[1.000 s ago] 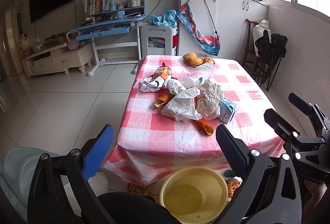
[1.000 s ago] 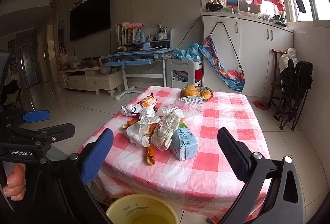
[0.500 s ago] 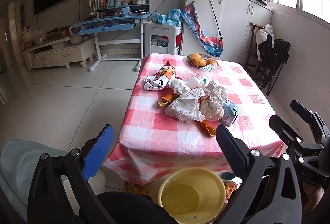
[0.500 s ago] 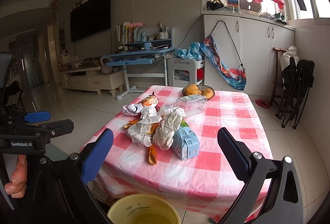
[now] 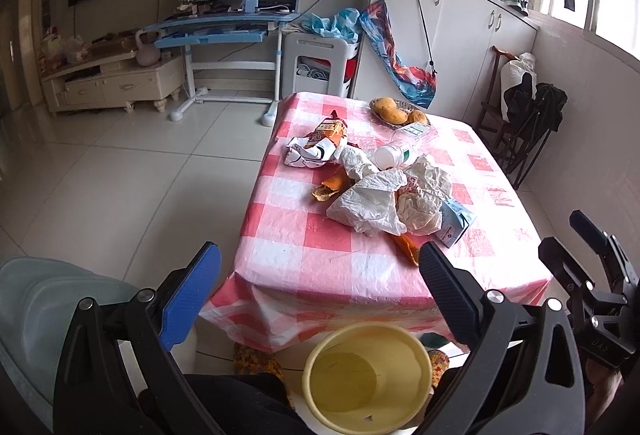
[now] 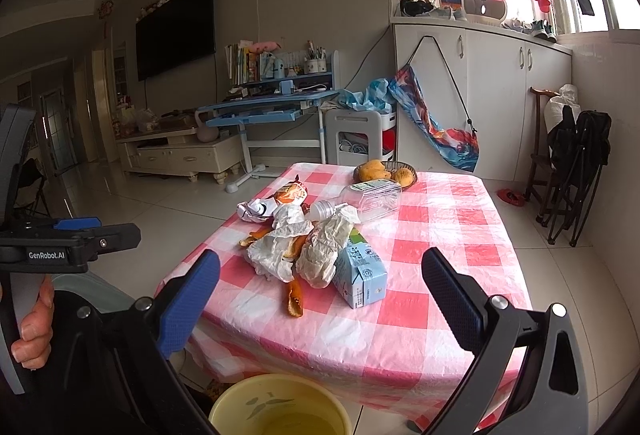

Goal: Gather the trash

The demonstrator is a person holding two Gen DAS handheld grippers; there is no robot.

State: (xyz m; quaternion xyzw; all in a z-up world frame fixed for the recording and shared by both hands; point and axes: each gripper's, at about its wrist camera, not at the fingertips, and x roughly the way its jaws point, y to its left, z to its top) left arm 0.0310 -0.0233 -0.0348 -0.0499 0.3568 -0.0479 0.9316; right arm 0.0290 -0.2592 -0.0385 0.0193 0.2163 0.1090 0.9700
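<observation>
Nearest of all, the left gripper (image 5: 320, 295) and the right gripper (image 6: 320, 295) both stand spread wide with nothing between their jaws, each held short of the table's near edge. Just below them, on the floor against the hanging cloth, sits one round pale-yellow plastic bucket (image 5: 320, 355), open-mouthed and seemingly bare inside, the likely place for the rubbish. The trash itself lies heaped about the middle of the table with the red-and-white checked plastic cloth (image 5: 320, 247). Closest is a curled strip of orange fruit peel (image 6: 294, 299), limp and light, best pinched across its width; a second piece of orange peel (image 5: 328, 187) pokes out at the heap's left side. Beside the near strip stands one light-blue cardboard drink carton (image 6: 360, 275), probably empty and light, stiff enough to grip across its flat sides but liable to crush. Touching it are crumpled white paper wrappers (image 6: 320, 251), at least three by my count, soft and nearly weightless, so a pinch on any raised fold should do. Behind them lies one clear plastic bottle with a white cap (image 6: 368, 197) on its side, smooth and apt to roll; I would take it at the neck. Farther left rest one orange printed snack bag (image 5: 330, 133) and one crushed white-and-black wrapper (image 5: 306, 155), crinkly and slippery. Farthest, one shallow dish of yellow-brown fruit (image 5: 394, 111), about three pieces, seems not to be trash.
</observation>
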